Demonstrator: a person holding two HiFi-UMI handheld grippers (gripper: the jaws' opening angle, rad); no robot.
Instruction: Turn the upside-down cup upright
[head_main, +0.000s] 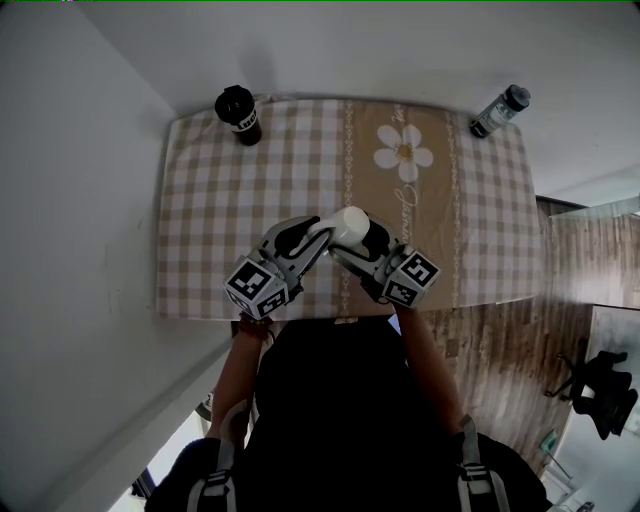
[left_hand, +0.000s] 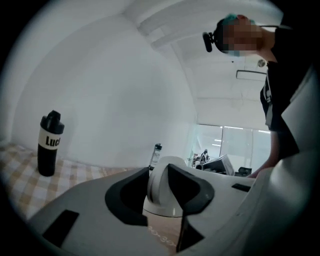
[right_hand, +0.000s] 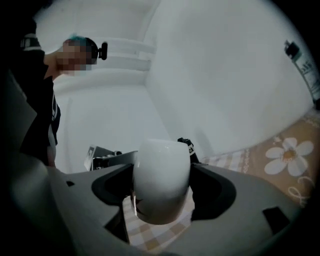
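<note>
Right jaws: the right gripper (right_hand: 162, 170) stands spread wide; both dark pads press on the sides of the white rounded cup (head_main: 350, 222)
Left jaws: the left gripper (left_hand: 156, 172) is set narrow, closed on a thin white part of the cup; no gap shows at either pad
Cup's place: lower middle of the head view, over the brown band of the beige-and-white checked tablecloth (head_main: 200, 220); whether it touches the cloth cannot be told
Crowding: the two grippers meet at the cup from lower left and lower right
Above the cup: white daisy print (head_main: 404, 152) on the brown band
Upper left: black bottle with white lettering (head_main: 238, 115); upright at the cloth's corner, well apart from the cup
Upper right: clear bottle with black cap (head_main: 499, 111); at the other far corner
Lower frame: person's dark clothing (head_main: 350, 400); wooden floor (head_main: 500, 340) to the right
</note>
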